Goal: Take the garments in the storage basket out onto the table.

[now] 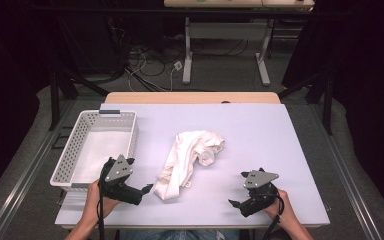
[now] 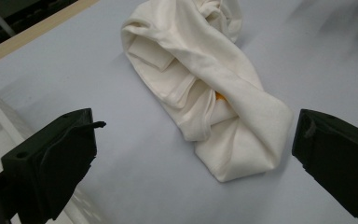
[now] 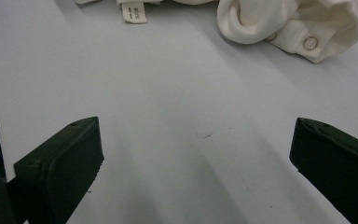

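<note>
Both hand-held black grippers sit at the near edge of the pale lilac table in the high view: the left gripper just left of the crumpled cream-white cloth garment, the right gripper well right of it. Left of the garment stands a white perforated plastic basket.

From the left gripper view, the jaws stand wide apart, the garment lying between and beyond them.

From the right gripper view, the jaws are also apart, and the garment with metal snaps lies ahead.
</note>
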